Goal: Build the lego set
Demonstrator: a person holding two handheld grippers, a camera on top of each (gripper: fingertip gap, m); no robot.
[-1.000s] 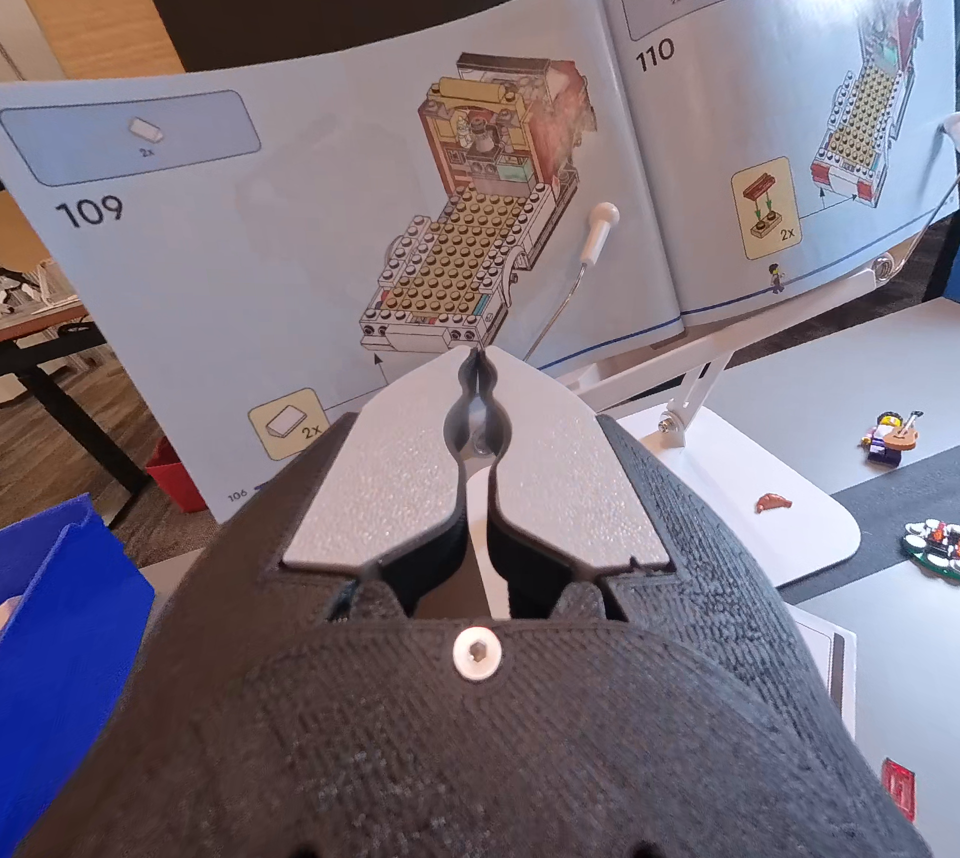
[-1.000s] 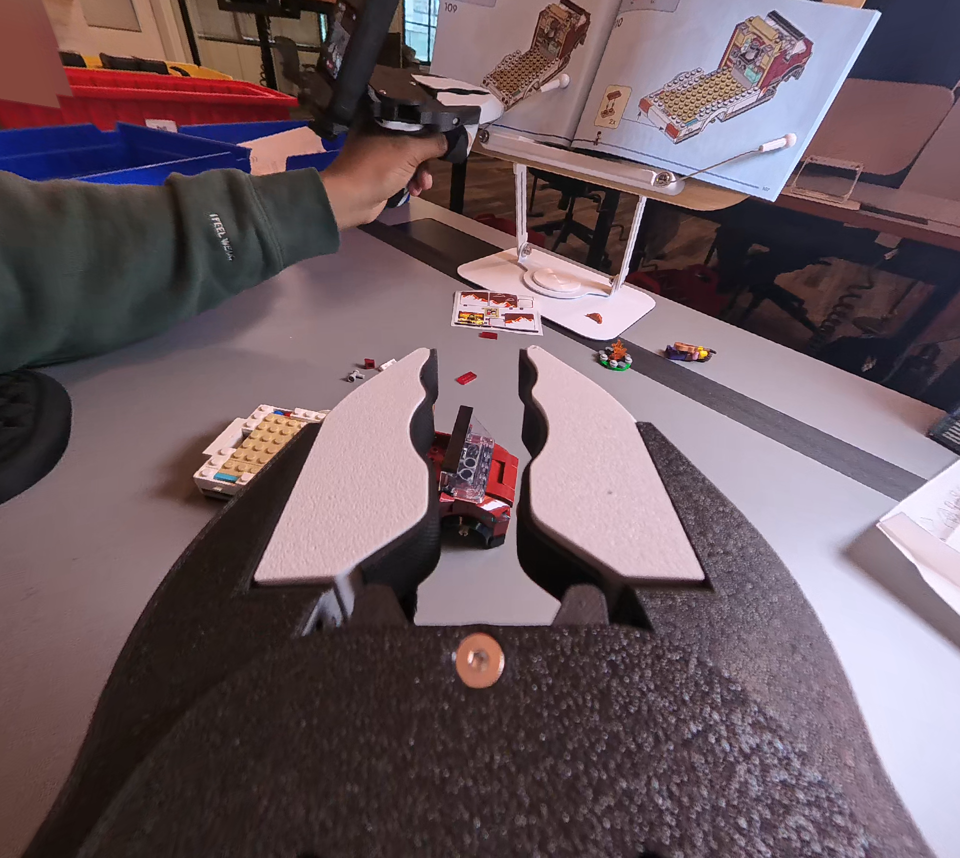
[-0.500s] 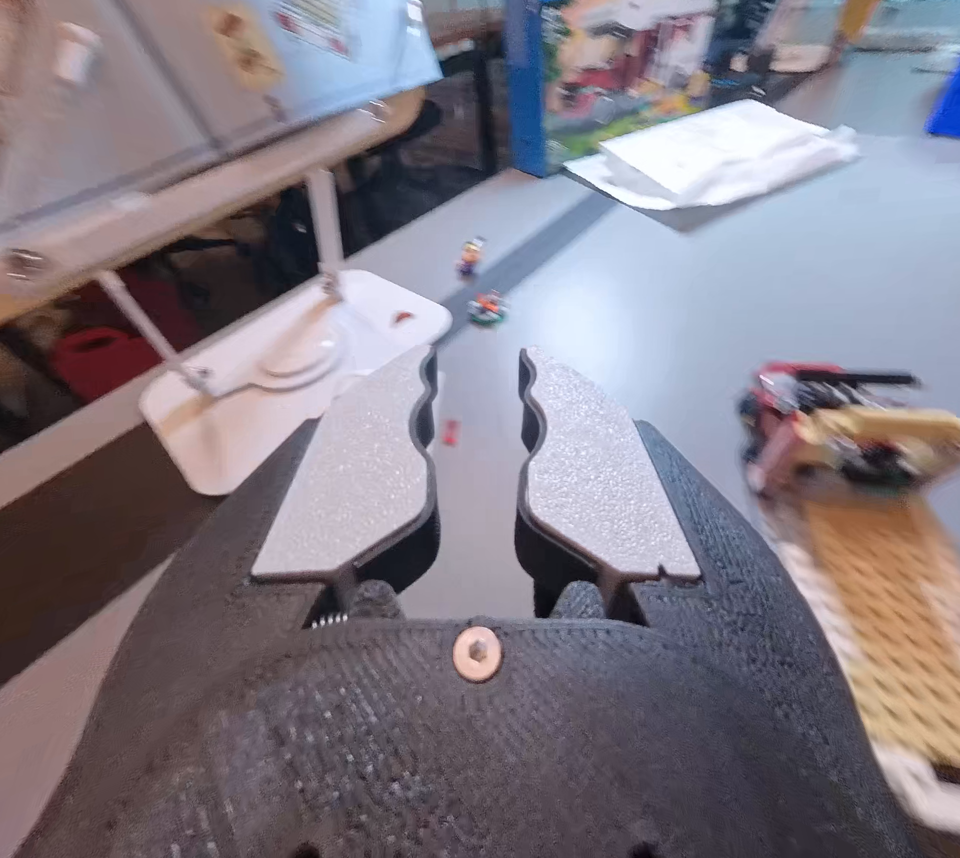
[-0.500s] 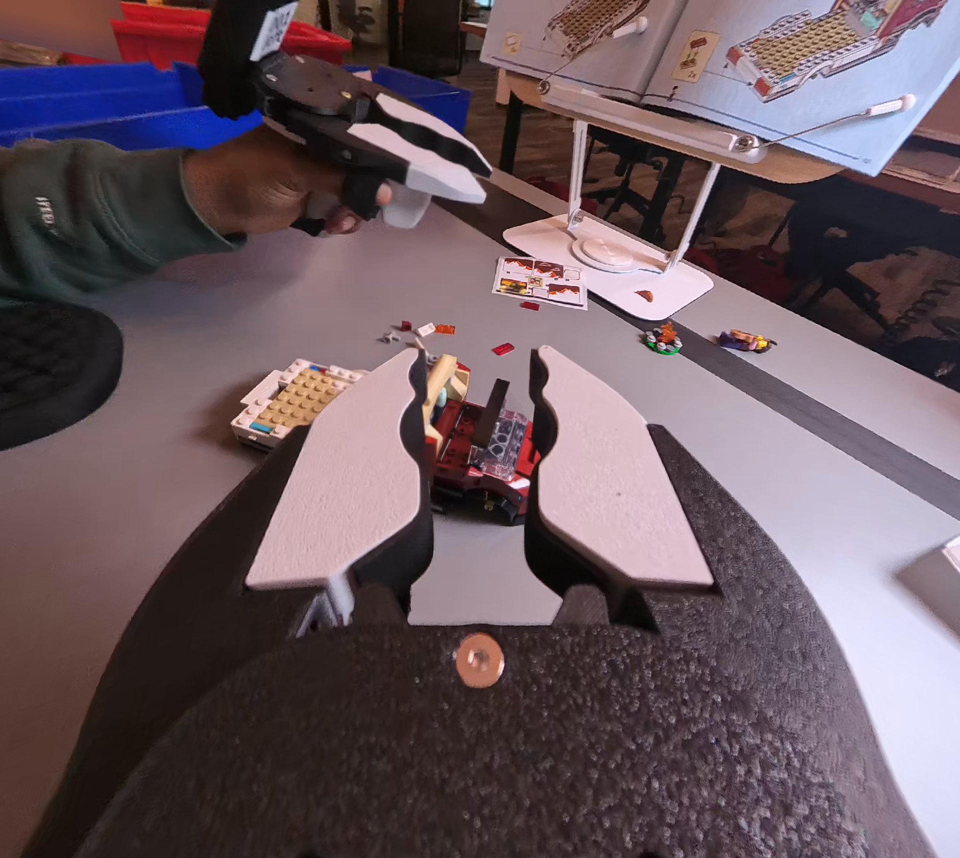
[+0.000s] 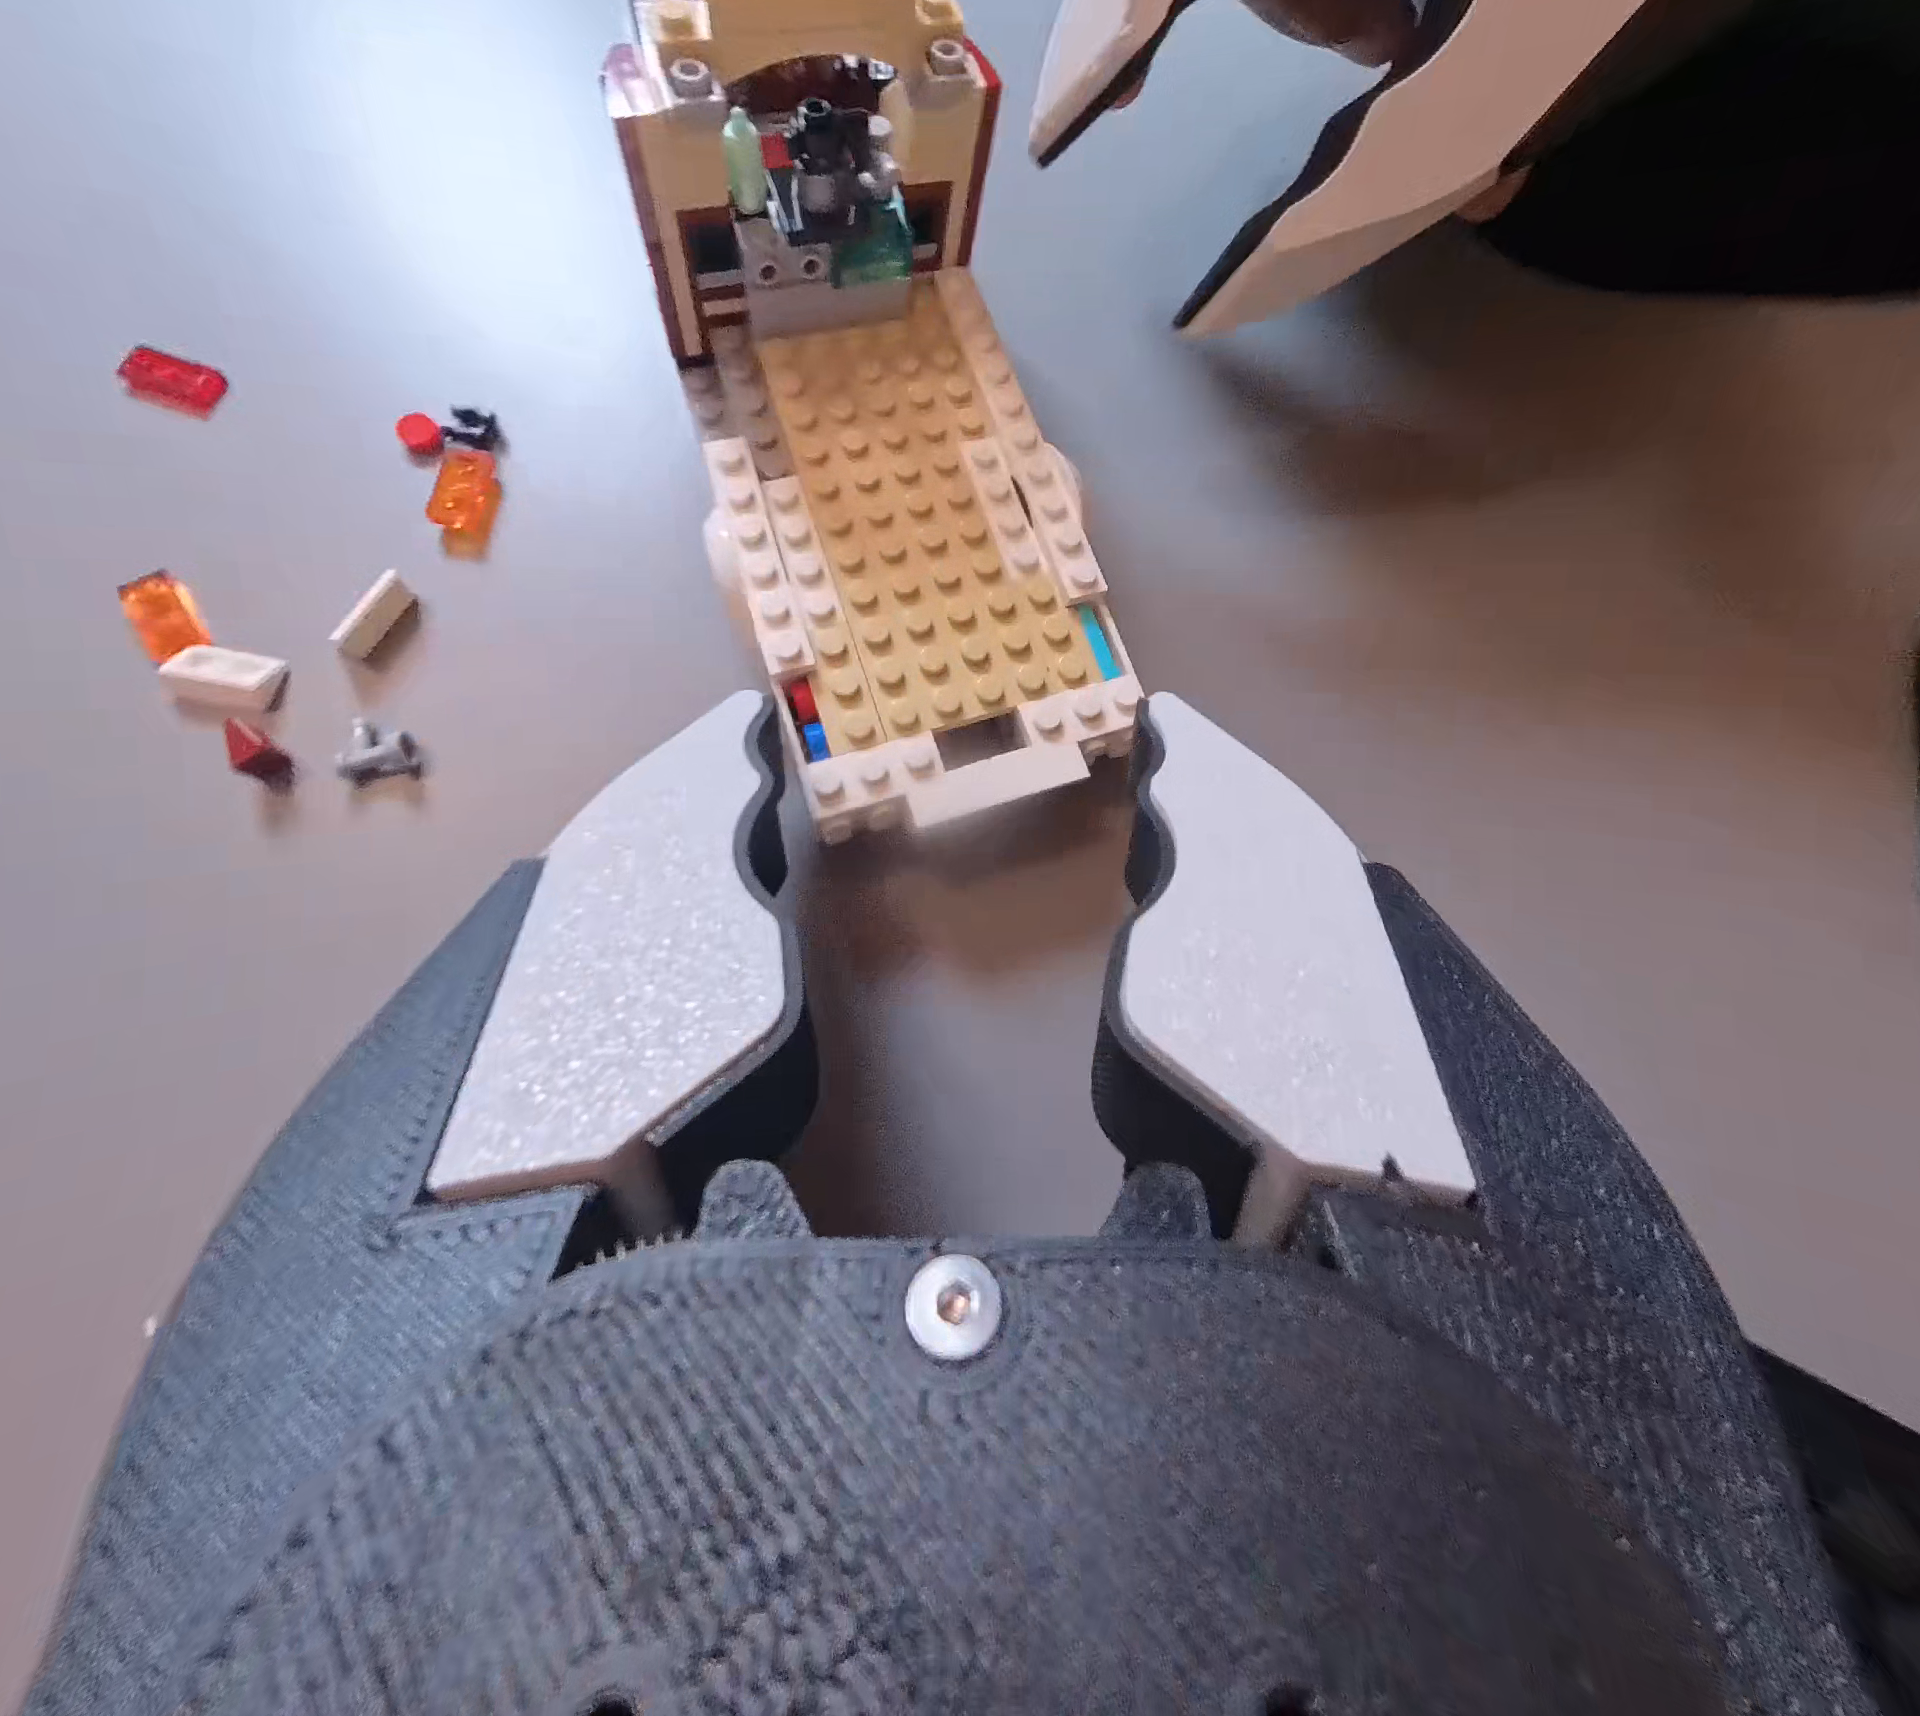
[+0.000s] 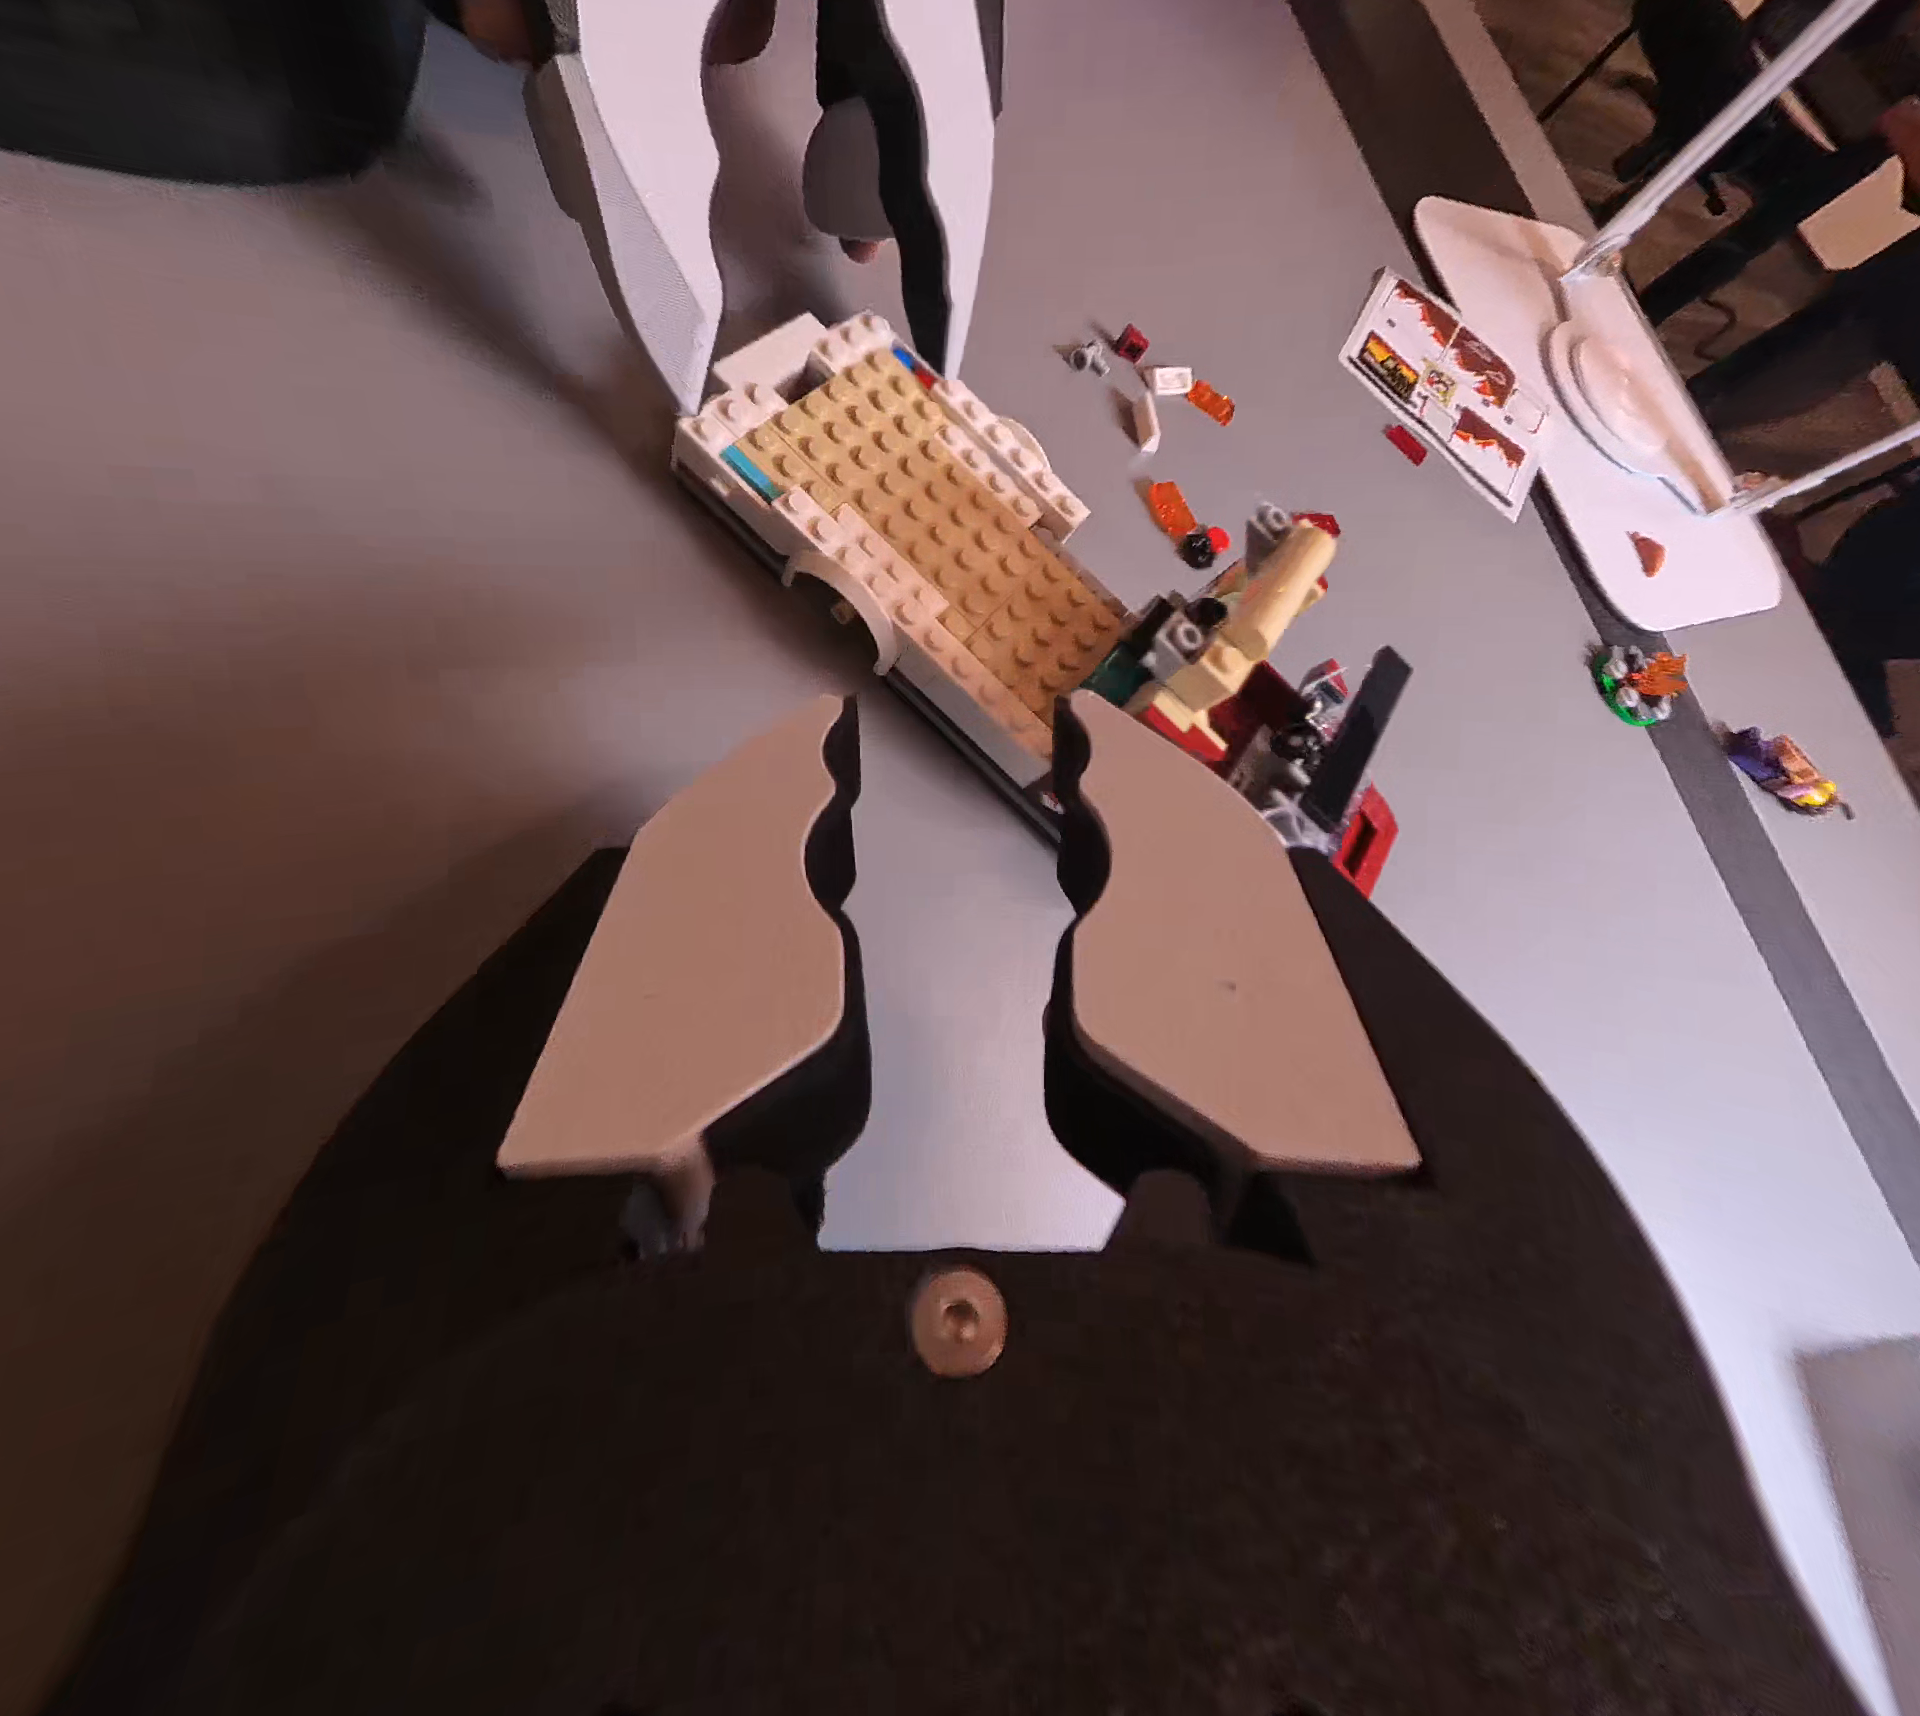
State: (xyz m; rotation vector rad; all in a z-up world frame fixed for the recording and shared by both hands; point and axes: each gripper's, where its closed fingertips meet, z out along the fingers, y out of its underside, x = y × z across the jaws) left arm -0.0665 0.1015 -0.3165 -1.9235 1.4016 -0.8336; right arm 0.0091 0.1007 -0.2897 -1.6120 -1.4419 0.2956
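Note:
The lego vehicle (image 5: pixel 914 544) lies on the grey table, with a tan studded bed, white edges and a dark red cab at its far end. My left gripper (image 5: pixel 954 721) is open. Its fingertips stand on either side of the vehicle's white rear end, with small gaps. My right gripper (image 6: pixel 956 716) is open and empty. It hovers at the vehicle's (image 6: pixel 914 503) long side next to the cab. It also shows in the left wrist view (image 5: pixel 1112 243), right of the cab. The left gripper (image 6: pixel 816 362) shows in the right wrist view, straddling the rear end.
Loose small pieces (image 5: pixel 374 614) lie left of the vehicle: orange and red clear tiles, white tiles, a grey bit. A sticker sheet (image 6: pixel 1444 409) and the white base of the book stand (image 6: pixel 1621 461) lie beyond them. A small green build (image 6: pixel 1642 679) and a minifigure (image 6: pixel 1782 767) lie on the dark strip. The gap from one gripper's tips to the other's is roughly 9 cm. The small green build (image 6: pixel 1642 679) is about 30 cm from both grippers' fingertips.
My left gripper swung from the instruction book down to the vehicle's rear end and opened wide. My right gripper moved in toward the vehicle's side and tilted down.

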